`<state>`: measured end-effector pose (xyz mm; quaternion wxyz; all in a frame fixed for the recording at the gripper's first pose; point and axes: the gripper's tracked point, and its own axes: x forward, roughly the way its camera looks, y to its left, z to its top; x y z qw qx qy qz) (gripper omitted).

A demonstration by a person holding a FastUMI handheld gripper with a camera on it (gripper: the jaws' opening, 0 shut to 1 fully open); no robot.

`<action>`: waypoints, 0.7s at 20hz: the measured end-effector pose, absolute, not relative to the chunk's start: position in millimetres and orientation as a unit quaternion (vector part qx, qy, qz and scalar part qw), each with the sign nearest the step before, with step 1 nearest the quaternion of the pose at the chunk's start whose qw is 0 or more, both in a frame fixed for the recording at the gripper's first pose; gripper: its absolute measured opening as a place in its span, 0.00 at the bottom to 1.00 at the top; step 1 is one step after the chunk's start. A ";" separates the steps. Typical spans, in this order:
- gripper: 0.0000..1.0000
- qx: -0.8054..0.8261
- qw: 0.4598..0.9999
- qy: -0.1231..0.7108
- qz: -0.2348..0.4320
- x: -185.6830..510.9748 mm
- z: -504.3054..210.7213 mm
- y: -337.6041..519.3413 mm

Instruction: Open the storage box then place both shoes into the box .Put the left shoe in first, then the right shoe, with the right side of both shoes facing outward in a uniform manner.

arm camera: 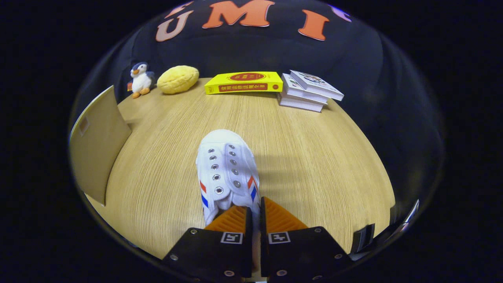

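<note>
Gripping white shoe [227, 173] between closed fingers [232, 218], above wooden table [314, 157].

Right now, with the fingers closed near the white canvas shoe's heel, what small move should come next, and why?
Probably lift: the gripper looks shut on the white canvas shoe, pinching its heel edge, and the shoe seems still on the wooden table. Then toward the beige box panel.

Nothing can be read with certainty. The flat yellow book [243, 81] carries a red band of Chinese characters along its spine and a red oval emblem on its cover, both too small to make out. The gripper [255, 206], its fingers pinched on the heel of the white canvas shoe [226, 165], bears two square black-and-white coded markers, which are patterns and not letters.
</note>
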<state>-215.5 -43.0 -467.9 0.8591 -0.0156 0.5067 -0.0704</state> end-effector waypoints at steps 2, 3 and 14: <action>0.09 -0.003 0.862 0.504 -0.058 -211.2 -468.8 -43.1; 0.09 -0.010 0.862 0.504 -0.049 -209.9 -469.8 -43.5; 0.03 0.037 0.846 0.532 -0.007 -198.0 -474.0 -35.1</action>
